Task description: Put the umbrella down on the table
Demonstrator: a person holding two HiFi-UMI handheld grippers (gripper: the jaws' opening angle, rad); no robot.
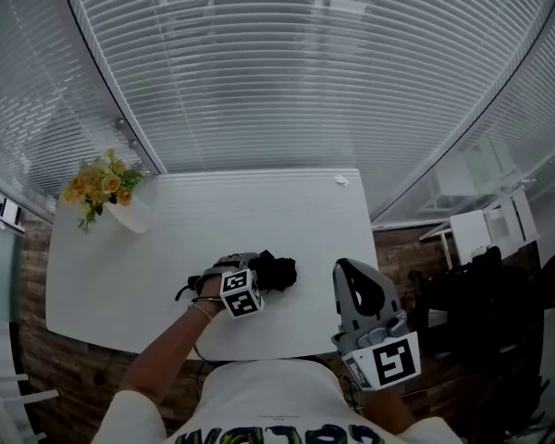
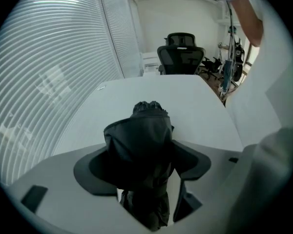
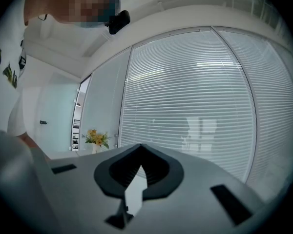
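A black folded umbrella (image 1: 277,271) lies on the white table (image 1: 259,206) near its front edge. My left gripper (image 1: 263,270) points steeply down over it, marker cube toward me. In the left gripper view the umbrella (image 2: 141,145) fills the space between the jaws of the left gripper (image 2: 144,156), which stand wide with slivers of table showing beside the fabric, so it is open. My right gripper (image 1: 350,272) hovers off the table's right front corner, pointing level. In its own view the right gripper (image 3: 139,152) has its tips together and nothing held.
A vase of yellow flowers (image 1: 102,188) stands at the table's back left corner. A small white object (image 1: 341,180) lies at the back right. Window blinds (image 1: 305,63) run behind the table. A black office chair (image 2: 180,55) stands past the table's far end.
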